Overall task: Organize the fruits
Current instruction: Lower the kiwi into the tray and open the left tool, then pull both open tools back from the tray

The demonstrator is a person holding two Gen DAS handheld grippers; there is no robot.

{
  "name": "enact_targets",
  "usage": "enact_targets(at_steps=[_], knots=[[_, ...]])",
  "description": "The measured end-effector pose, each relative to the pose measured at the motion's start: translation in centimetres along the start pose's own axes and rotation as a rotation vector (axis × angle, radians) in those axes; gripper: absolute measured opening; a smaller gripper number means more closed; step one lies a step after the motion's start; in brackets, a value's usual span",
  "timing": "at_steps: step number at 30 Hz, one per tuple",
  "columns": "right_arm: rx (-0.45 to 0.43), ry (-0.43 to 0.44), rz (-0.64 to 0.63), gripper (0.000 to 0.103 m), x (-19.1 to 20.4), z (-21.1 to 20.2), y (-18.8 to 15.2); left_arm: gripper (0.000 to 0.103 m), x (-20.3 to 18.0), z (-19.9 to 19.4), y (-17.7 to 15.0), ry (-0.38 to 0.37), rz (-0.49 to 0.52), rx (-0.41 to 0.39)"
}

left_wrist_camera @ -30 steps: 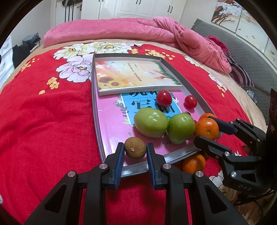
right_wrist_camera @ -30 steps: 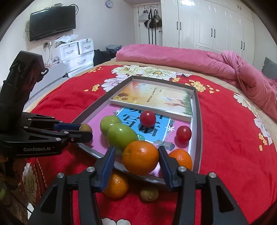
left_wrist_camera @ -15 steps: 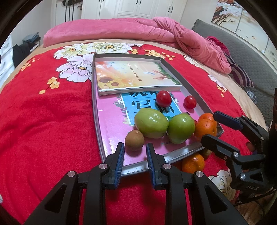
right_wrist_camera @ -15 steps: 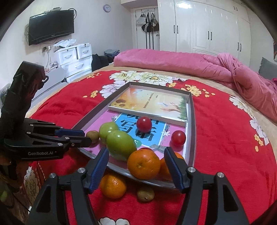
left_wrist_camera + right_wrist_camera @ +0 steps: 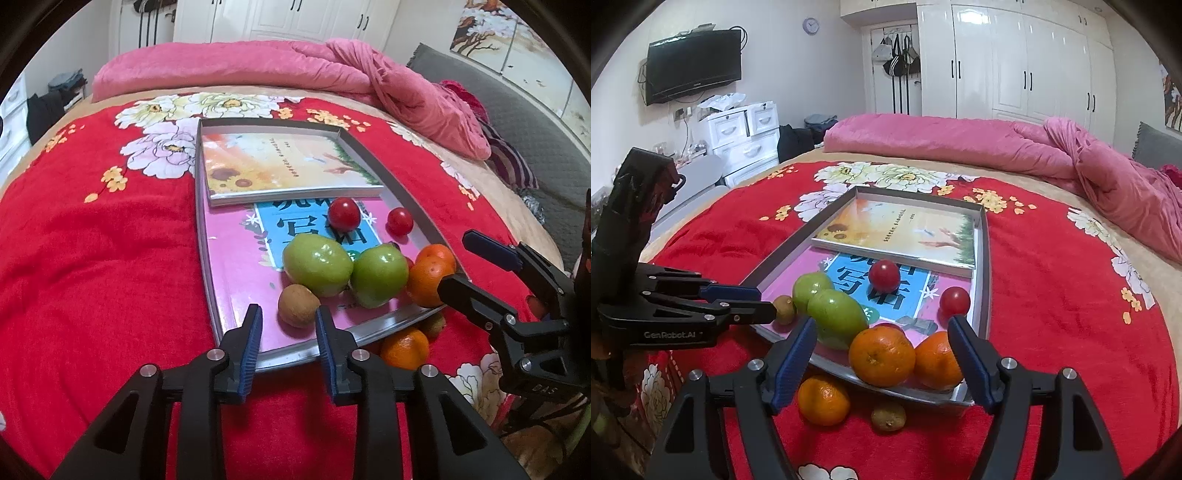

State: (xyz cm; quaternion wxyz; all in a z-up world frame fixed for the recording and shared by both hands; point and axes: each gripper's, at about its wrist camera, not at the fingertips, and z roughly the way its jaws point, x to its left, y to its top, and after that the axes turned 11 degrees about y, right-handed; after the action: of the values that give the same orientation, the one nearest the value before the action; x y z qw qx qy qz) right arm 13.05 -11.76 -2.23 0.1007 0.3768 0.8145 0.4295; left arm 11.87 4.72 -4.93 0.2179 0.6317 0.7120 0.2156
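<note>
A metal tray lies on the red floral bedspread. In it are two green apples, two tomatoes, two oranges and a brown kiwi. My left gripper is open and empty at the tray's near rim, the kiwi just past its tips. My right gripper is open wide, its fingers apart on either side of the two oranges without touching them. Outside the tray, on the bedspread, lie a third orange and a second kiwi.
Two books fill the tray's far half and floor. A rumpled pink duvet lies along the far side of the bed. White drawers and a wall TV stand left; wardrobes at the back.
My left gripper has backed off the kiwi, which now sits beyond its tips. My right gripper has opened wider and drawn back, leaving the orange in the tray.
</note>
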Motion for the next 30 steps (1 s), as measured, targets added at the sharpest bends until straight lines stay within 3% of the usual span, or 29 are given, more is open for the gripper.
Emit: enact_targets(at_steps=[2,16,30], knots=[[-0.006,-0.005,0.004,0.079,-0.1,-0.2,0.0,0.037,0.0,-0.3,0.0,-0.003,-0.003,-0.007],[-0.053,-0.031,0.029,0.086,-0.7,-1.5,0.6,0.062,0.1,-2.7,0.2,-0.005,-0.026,-0.066],[-0.098,-0.059,0.048,0.091,-1.1,-3.4,0.9,0.069,0.1,-4.7,0.1,-0.001,-0.034,-0.11]])
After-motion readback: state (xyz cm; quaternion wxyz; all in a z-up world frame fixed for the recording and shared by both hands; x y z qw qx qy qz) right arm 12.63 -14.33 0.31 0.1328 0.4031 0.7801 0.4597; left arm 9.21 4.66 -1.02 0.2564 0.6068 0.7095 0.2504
